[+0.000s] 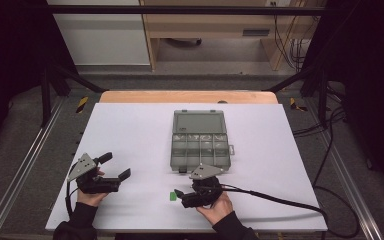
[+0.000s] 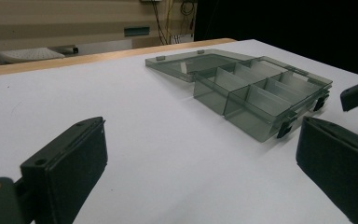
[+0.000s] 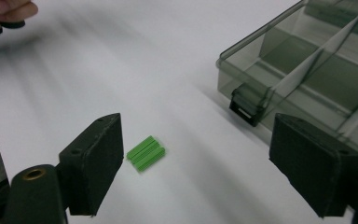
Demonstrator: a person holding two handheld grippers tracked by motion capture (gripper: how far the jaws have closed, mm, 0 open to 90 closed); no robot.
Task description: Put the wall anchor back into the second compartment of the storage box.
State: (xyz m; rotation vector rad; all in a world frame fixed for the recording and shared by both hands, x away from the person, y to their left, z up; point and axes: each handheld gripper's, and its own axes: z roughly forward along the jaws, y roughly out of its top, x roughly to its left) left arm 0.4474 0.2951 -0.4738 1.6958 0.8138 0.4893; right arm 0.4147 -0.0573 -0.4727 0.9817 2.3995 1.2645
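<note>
A smoky clear compartment box [image 1: 200, 140] lies open on the white table [image 1: 130, 125], its lid folded back away from me. The box [image 2: 256, 93] shows several empty divided cells, and its near corner with a black latch [image 3: 244, 105] appears in the right gripper view. A small ridged green block [image 1: 172, 196] lies flat on the table just left of my right gripper [image 1: 182, 196]. That block [image 3: 145, 153] rests between the spread jaws, close to the left one. My right gripper [image 3: 200, 168] is open. My left gripper [image 1: 115, 167] is open too, low over the table's left part, with nothing in it [image 2: 200, 163].
Wooden furniture and cables stand beyond the table's far wooden edge [image 1: 187, 96]. A black cable [image 1: 280, 200] trails right from my right gripper across the table. Metal rails [image 1: 25, 155] run along both sides.
</note>
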